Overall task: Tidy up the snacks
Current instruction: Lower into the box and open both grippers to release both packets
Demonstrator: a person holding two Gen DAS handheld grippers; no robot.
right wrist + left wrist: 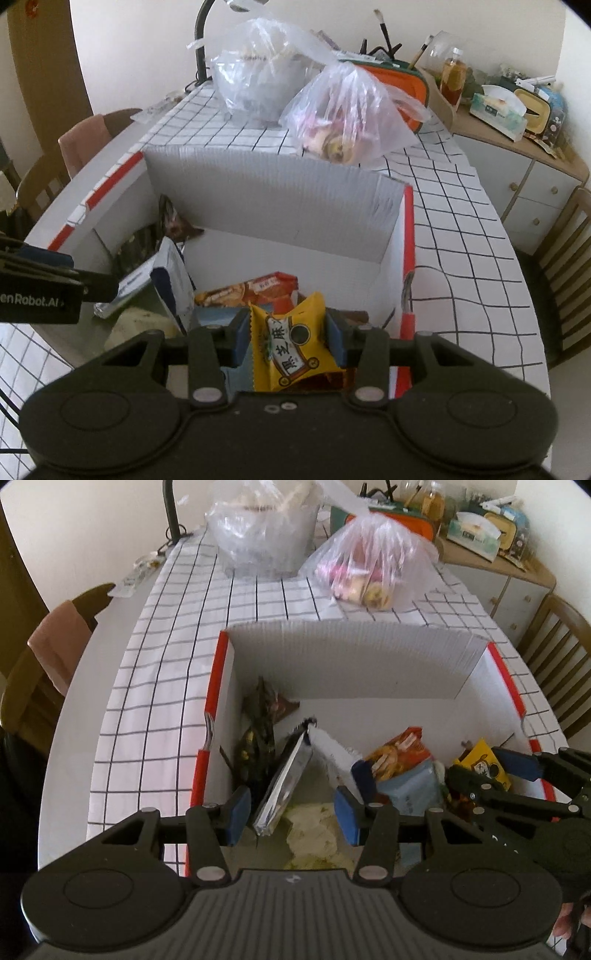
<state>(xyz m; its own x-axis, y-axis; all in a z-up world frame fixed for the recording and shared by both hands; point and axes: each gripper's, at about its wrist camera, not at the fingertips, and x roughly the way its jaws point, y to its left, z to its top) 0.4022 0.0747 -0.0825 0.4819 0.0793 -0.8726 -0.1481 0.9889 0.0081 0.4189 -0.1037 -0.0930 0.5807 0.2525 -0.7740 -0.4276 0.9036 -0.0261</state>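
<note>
Snacks lie in a white cardboard box (343, 653) with red-striped edges, which stands open on a table (461, 229) covered by a white cloth with a black grid. Going left to right through the left wrist view: a dark wrapped packet (258, 738) leans against the box's left wall, and beside it a silver foil pouch (282, 779) stands on edge, tilted. The left gripper (291, 814) hangs over the near left part of the box, and the foil pouch's lower end sits between its blue pads (236, 812); the pouch lies close to the left pad, but whether the pads press on it cannot be told. Below the gripper a pale crumpled wrapper (317, 830) lies on the box floor. Next comes a white and blue packet (336, 755) standing on edge, then an orange biscuit pack (400, 753) lying over a light blue pack (410, 786).

At the right, the right gripper (288, 338) has a yellow snack packet (291, 350) with black print between its pads, which lie against the packet's two sides; its jaws are pinching the packet. This gripper is just above the box's near right corner.

Beyond the box, two clear plastic bags (340, 110) of food sit on the cloth, and a wooden sideboard (517, 173) with clutter stands at the far right.
</note>
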